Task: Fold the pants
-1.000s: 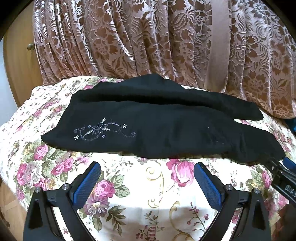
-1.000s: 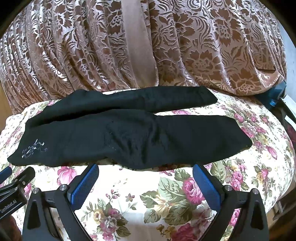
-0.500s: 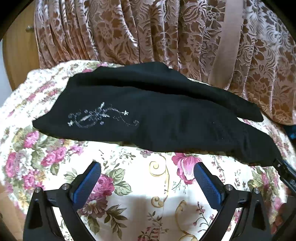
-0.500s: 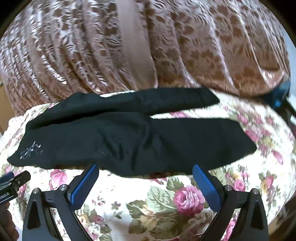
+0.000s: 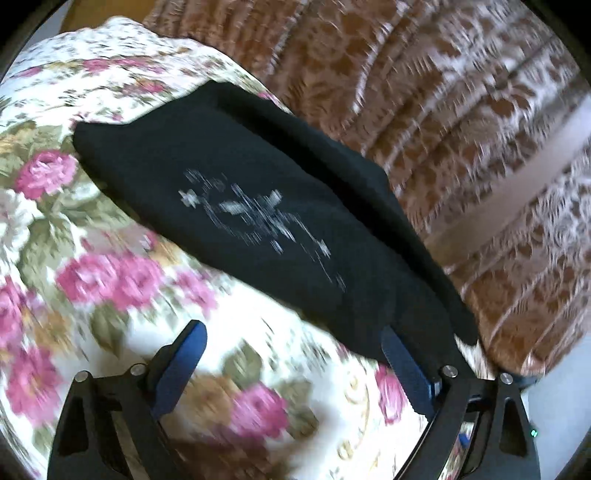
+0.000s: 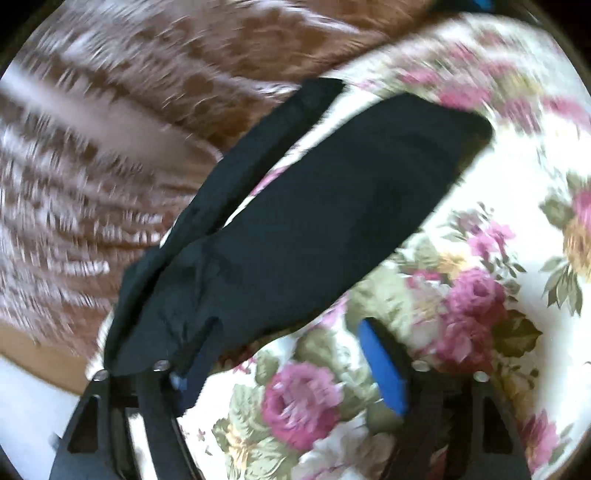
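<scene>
Black pants (image 5: 266, 206) with a white embroidered motif lie flat on the floral cloth (image 5: 110, 280). In the left wrist view I see the waist end, running diagonally. My left gripper (image 5: 295, 369) is open just below the pants' near edge; its right blue pad (image 5: 406, 373) touches or overlaps that edge. In the right wrist view the two legs (image 6: 325, 221) run up to the right. My right gripper (image 6: 284, 369) is open; its left finger is partly covered by the black fabric, its right blue pad (image 6: 382, 369) is over the cloth. Both views are motion-blurred.
A brown floral curtain (image 5: 461, 122) hangs right behind the surface, also in the right wrist view (image 6: 110, 129). The floral cloth (image 6: 498, 277) extends to the right of the legs. A wooden panel (image 5: 103, 11) shows at top left.
Both grippers have swung outward and closer to the pants: the left toward the waist end, the right toward the leg end. Each view has tilted strongly and blurred. Both stay open.
</scene>
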Demonstrator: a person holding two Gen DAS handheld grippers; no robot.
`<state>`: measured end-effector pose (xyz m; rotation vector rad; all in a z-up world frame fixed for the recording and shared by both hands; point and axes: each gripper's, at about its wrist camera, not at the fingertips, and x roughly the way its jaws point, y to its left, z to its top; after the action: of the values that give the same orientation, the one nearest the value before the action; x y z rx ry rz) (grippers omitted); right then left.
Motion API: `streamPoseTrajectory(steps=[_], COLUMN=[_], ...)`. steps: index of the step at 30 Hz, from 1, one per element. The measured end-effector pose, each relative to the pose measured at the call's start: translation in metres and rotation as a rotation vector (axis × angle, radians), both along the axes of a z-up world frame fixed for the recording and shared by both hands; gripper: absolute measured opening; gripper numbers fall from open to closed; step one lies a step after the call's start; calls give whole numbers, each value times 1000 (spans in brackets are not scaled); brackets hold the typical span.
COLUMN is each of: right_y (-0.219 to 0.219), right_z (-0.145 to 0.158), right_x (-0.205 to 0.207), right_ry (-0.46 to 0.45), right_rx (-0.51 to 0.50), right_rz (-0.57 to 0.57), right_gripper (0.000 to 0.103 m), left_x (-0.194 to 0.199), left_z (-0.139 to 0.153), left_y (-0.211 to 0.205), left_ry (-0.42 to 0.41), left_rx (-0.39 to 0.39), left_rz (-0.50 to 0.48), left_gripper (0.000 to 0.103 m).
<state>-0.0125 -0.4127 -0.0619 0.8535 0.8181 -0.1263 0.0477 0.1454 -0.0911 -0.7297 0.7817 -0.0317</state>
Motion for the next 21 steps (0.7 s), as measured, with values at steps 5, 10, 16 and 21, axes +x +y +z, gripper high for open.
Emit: streamPoseTrajectory(steps=[5, 10, 16, 21], right_y=[-36, -61, -69, -72], right_z=[-14, -30, -38, -42], right_x=[-1, 9, 30, 37], right_ry=[-44, -83, -78, -76], right_rx=[105, 251, 238, 217], right_rz=[-90, -171, -164, -153], right_gripper=[55, 41, 24, 19], left_x=[9, 19, 23, 29], left_z=[-2, -16, -21, -25], left_y=[24, 53, 71, 78], left_ry=[-50, -77, -107, -108], left_rx=[23, -75, -73, -46], left_rz=[84, 108, 154, 182], left_gripper=[87, 85, 83, 75])
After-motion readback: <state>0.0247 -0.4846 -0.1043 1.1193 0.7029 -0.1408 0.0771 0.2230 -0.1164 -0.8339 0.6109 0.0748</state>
